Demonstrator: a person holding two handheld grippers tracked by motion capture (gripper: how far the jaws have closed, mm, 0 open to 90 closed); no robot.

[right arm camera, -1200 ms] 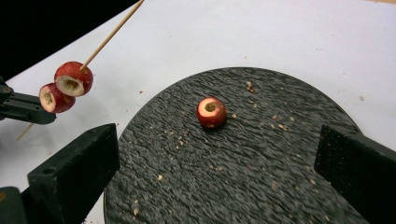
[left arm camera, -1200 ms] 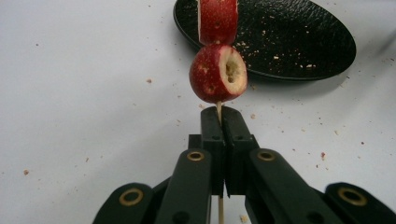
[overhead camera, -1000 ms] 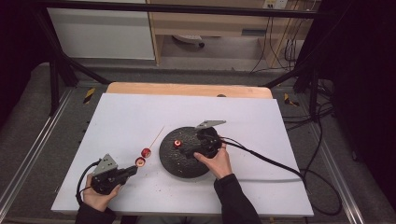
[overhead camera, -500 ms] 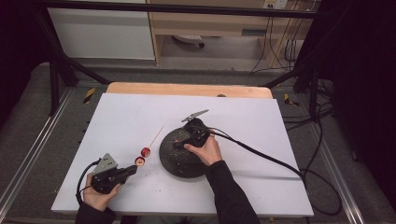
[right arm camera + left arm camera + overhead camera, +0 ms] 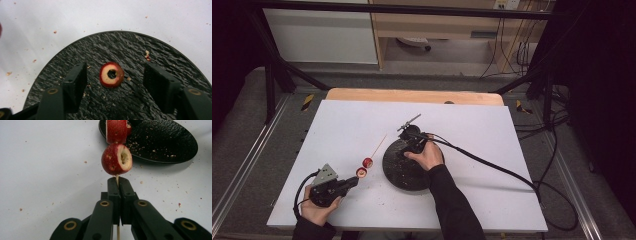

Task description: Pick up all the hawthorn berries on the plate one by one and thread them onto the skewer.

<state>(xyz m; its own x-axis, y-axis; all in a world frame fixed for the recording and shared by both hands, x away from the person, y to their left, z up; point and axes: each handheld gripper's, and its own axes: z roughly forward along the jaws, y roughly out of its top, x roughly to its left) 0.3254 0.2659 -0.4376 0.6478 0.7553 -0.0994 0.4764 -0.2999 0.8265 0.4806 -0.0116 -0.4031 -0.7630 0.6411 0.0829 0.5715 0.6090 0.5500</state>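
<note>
Two cored red fruits on thin wooden skewer, clamped in left gripper near white worktop's front-left corner | right gripper half-open, closing, straddles unpinched cored red fruit slice on round black textured plate | risk: slice skids or splits under uneven pinch.

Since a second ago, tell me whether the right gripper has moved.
Yes. The right gripper has shifted left across the black plate, toward its far-left rim, its jaws closing around a cored red fruit.
</note>
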